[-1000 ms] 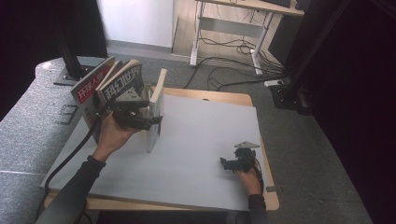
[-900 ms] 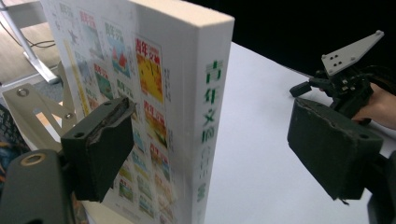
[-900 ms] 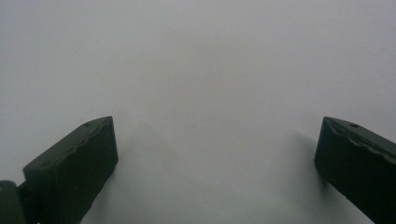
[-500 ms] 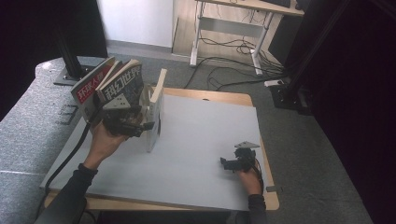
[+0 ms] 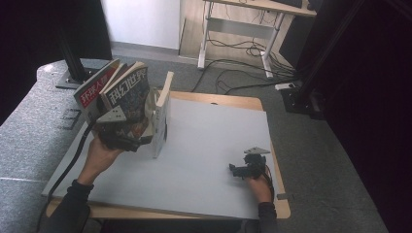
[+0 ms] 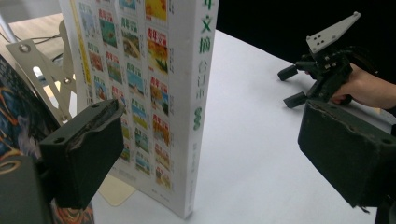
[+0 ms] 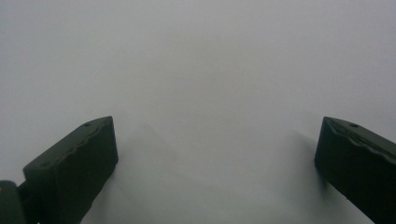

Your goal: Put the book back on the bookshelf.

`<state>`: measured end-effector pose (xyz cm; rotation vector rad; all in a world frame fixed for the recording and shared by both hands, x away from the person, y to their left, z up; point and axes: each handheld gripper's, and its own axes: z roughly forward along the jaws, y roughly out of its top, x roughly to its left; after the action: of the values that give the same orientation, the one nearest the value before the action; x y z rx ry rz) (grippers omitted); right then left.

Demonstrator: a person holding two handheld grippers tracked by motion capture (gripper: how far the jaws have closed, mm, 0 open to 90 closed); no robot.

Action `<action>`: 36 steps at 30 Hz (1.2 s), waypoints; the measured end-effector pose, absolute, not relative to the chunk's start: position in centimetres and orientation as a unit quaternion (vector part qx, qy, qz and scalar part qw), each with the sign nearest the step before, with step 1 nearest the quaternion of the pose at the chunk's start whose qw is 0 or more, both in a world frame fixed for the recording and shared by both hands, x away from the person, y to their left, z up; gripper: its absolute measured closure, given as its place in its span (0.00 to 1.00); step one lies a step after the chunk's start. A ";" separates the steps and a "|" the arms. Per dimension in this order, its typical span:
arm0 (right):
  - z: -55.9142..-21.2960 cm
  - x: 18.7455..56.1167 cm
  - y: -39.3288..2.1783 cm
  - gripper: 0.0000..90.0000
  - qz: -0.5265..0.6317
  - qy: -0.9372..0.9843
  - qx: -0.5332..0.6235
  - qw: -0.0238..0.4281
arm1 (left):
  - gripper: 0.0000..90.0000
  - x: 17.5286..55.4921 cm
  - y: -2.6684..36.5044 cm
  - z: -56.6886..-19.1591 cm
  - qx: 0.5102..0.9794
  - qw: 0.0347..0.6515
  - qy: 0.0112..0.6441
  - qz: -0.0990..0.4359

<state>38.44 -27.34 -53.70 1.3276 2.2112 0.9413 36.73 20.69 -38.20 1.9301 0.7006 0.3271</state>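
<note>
At the left end of the table (image 5: 214, 145) a wooden rack (image 5: 165, 94) holds 2 magazines (image 5: 127, 92) that lean to the left, their covers facing up toward the high view. A white book (image 6: 154, 93) stands upright on its lower edge just right of the rack, its back cover printed with rows of small coloured pictures and its spine carrying green characters.

The left gripper (image 5: 127, 138) hangs beside that book, the person's left hand (image 5: 99, 158) around its body. In the left gripper view its 2 black jaws are spread wide and have just been opening; the book's spine edge stands between them, nearer the left jaw, and neither pad presses on it. The left jaw sits over the back cover, though I cannot tell whether it touches.

The right gripper (image 5: 243, 170) rests low at the near right part of the table, well apart from the book, held by the right hand (image 5: 257, 184). Its jaws are spread too, with only the pale grey mat (image 7: 201, 70) between them.
</note>
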 end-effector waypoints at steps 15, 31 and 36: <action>-53.7 38.4 -27.3 0.00 0.336 0.790 0.474 0.197 | 0.05 35.3 22.1 -40.7 0.800 0.510 0.292 0.122; -53.7 38.5 -27.3 0.00 0.336 0.789 0.475 0.196 | 0.03 35.4 21.9 -43.1 0.815 0.487 0.297 0.103; -53.7 38.5 -27.3 0.00 0.336 0.790 0.474 0.196 | 0.03 35.5 21.5 -44.4 0.818 0.481 0.297 0.102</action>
<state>38.47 -27.34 -53.69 1.3290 2.2115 0.9416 35.50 21.51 -44.37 1.9958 0.7241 0.2475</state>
